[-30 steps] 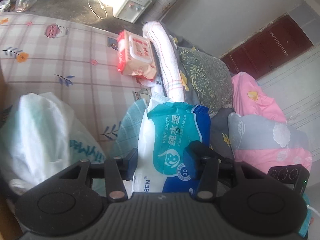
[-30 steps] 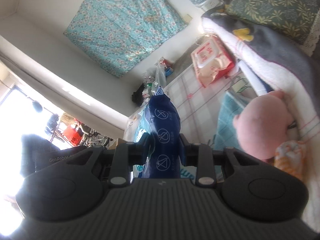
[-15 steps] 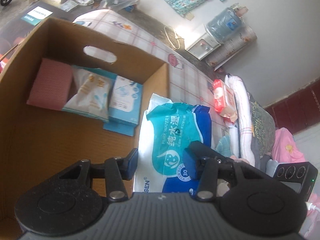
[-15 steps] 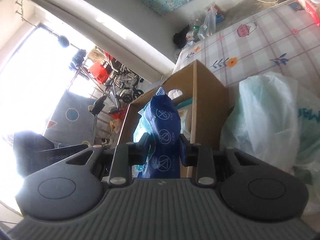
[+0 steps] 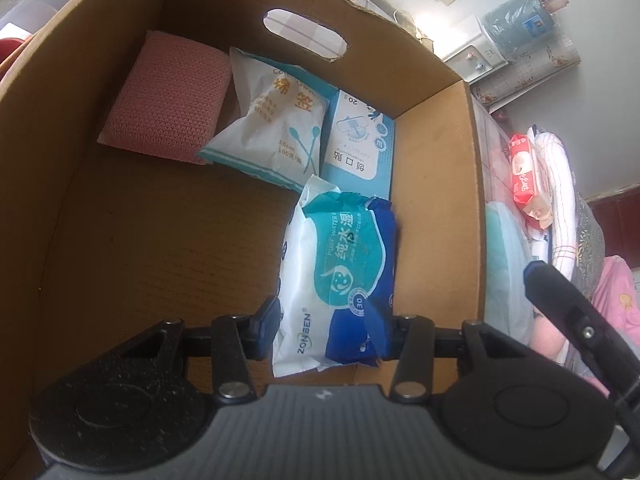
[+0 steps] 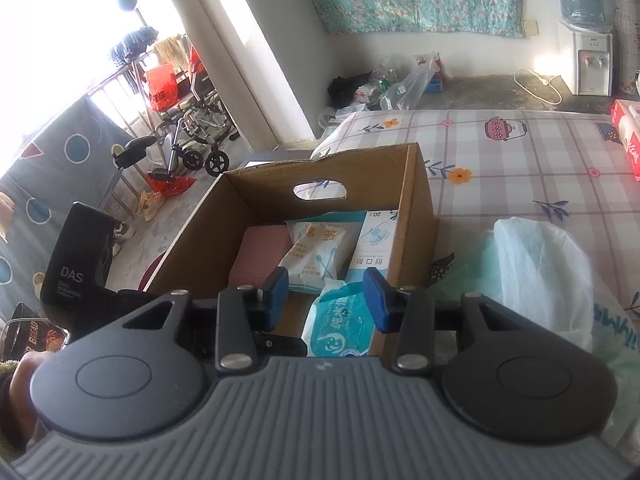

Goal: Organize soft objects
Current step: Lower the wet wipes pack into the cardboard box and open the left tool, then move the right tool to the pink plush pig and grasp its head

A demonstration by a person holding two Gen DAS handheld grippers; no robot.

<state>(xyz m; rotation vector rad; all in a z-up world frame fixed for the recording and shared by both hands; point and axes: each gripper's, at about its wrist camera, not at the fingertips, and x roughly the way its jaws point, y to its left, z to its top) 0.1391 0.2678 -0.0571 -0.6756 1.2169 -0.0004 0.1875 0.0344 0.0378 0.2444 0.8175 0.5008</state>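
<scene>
The left gripper [image 5: 326, 330] is clamped on the near end of a blue-and-white wet-wipe pack [image 5: 340, 276], its pads pressing both sides. A second ago this pack hung over the bed beside the rolled towels and pillows; now it is inside the cardboard box [image 5: 440, 216], low against the right wall, just near of the three things already there: a pink knitted cloth [image 5: 168, 100] at the far left, a bag of cotton swabs [image 5: 276, 120] in the middle, and a blue plaster box [image 5: 356, 140] at the far right.

The right gripper [image 6: 326, 298] has changed more. It was pinching a dark blue pack a half second ago; now its jaws are opening and nothing is between them, and that pack shows in neither view, so where it ended up I cannot tell. Past its fingers lie the open box and the wet-wipe pack.

Judging from this, the wet-wipe pack is about ready to be released. A red tissue pack [image 5: 524, 176] is still on the bed, far right.
</scene>
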